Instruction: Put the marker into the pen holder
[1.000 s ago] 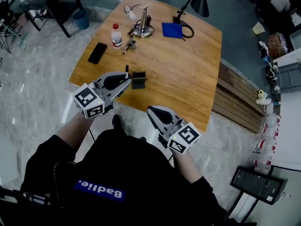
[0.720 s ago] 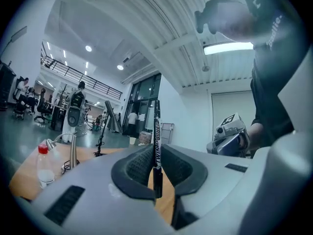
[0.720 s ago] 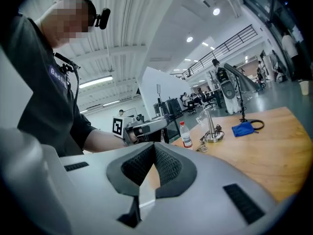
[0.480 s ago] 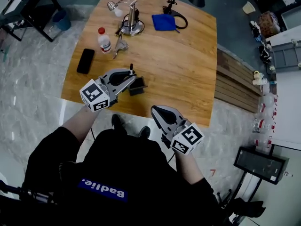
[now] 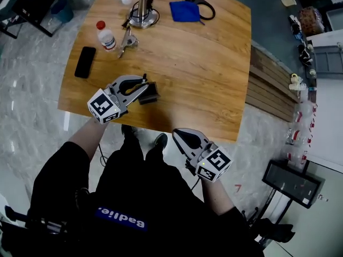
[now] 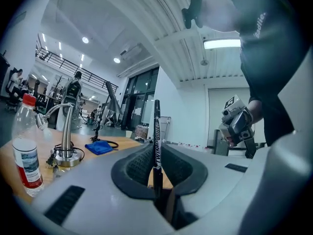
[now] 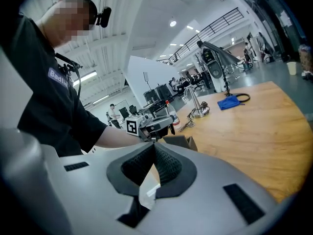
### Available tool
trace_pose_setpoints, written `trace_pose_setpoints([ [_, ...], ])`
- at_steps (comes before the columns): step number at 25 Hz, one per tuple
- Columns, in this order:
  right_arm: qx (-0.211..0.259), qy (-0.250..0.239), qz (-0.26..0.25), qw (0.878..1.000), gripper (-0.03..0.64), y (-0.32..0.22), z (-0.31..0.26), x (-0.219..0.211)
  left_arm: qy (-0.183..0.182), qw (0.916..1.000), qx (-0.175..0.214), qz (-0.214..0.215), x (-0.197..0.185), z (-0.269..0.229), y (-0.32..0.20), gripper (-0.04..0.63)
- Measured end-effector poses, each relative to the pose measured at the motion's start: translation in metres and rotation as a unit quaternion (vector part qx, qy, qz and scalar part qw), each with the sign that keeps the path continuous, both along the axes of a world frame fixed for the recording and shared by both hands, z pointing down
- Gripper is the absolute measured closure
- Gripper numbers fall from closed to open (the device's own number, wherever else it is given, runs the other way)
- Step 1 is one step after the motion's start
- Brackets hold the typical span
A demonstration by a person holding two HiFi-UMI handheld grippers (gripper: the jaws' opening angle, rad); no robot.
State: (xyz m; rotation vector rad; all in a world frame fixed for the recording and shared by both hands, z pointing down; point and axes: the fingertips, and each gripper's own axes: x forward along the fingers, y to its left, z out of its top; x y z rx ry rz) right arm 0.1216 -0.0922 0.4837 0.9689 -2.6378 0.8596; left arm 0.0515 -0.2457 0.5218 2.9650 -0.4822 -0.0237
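The left tongs (image 6: 156, 151) are clamping a black marker (image 6: 156, 126), holding it upright above the wooden bench (image 5: 203, 74), close to its near edge and just beside the dark open-topped pen holder (image 5: 149, 92); the marker's lower end is possibly hovering over the holder's rim, though that spot is hard to read. The right tongs (image 7: 154, 148) are hanging beyond the bench edge, pressed together on nothing

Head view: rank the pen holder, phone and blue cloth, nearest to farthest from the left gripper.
1. Pen holder, right at the left gripper's tips.
2. Phone, near the table's left edge.
3. Blue cloth, at the far edge.
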Motion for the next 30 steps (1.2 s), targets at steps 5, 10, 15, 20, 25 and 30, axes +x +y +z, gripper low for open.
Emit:
trace_pose_setpoints([
  [5, -0.016, -0.004, -0.004, 1.000, 0.611, -0.001, 0.008, 0.002, -0.012, 0.9998, 0.010, 0.011, 0.003, 0.015, -0.001, 0.541],
  [10, -0.023, -0.001, 0.008, 1.000, 0.611, -0.009, 0.014, 0.010, -0.004, 0.9999, 0.002, 0.013, 0.003, 0.027, -0.004, 0.541],
  [15, -0.028, 0.005, 0.016, 0.999, 0.611, -0.014, 0.019, 0.014, -0.017, 0.9995, 0.006, 0.028, 0.004, 0.039, 0.001, 0.541],
  [20, -0.028, 0.008, 0.015, 0.999, 0.611, -0.015, 0.021, 0.009, -0.032, 0.9987, 0.014, 0.038, 0.002, 0.052, 0.006, 0.541],
  [25, -0.030, 0.012, 0.020, 0.999, 0.611, -0.013, 0.024, 0.008, -0.048, 0.9979, 0.020, 0.038, -0.001, 0.062, 0.006, 0.541],
  [30, -0.025, 0.012, 0.020, 0.999, 0.611, -0.012, 0.022, 0.004, -0.056, 0.9977, 0.011, 0.036, -0.006, 0.068, 0.007, 0.541],
])
